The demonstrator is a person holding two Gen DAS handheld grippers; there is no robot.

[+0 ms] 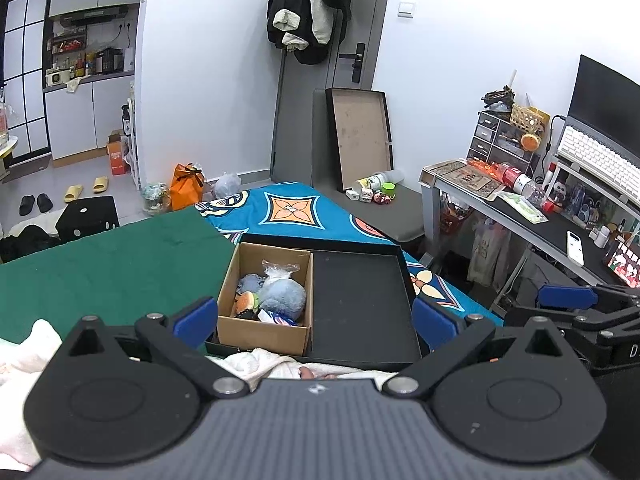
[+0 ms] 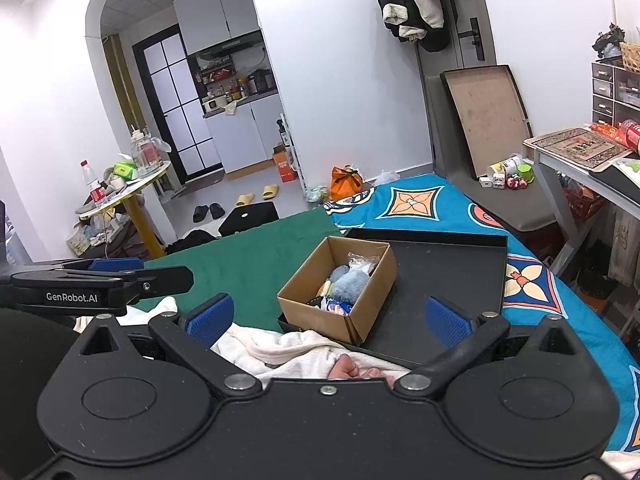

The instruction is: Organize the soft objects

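Holding both tools up and back from the bed, I have my left gripper point(image 1: 314, 320) spread wide with nothing between its blue pads, and my right gripper point(image 2: 328, 318) spread just as wide and also empty. Neither touches anything; I judge they hang here so each camera can take in the whole work area before a reach.

Straight ahead lies a shallow black tray point(image 1: 360, 300) on the bed, resting partly on a green cloth point(image 1: 112, 264) and partly on a blue patterned bedspread point(image 1: 296, 212). Inside the tray's left half stands an open cardboard box point(image 1: 260, 336). The soft objects point(image 1: 280, 296) sit heaped inside it: a fluffy pale blue plush on top, a crinkled clear plastic bag behind it, a small orange and yellow piece at the left, and darker bits I cannot make out. The box keeps them gathered; the tray's bare right half looks like room left for laying them out, though that is my guess.

Just below the grippers, a white blanket point(image 2: 280, 352) covers my lap, with toes point(image 2: 352, 368) peeking out.
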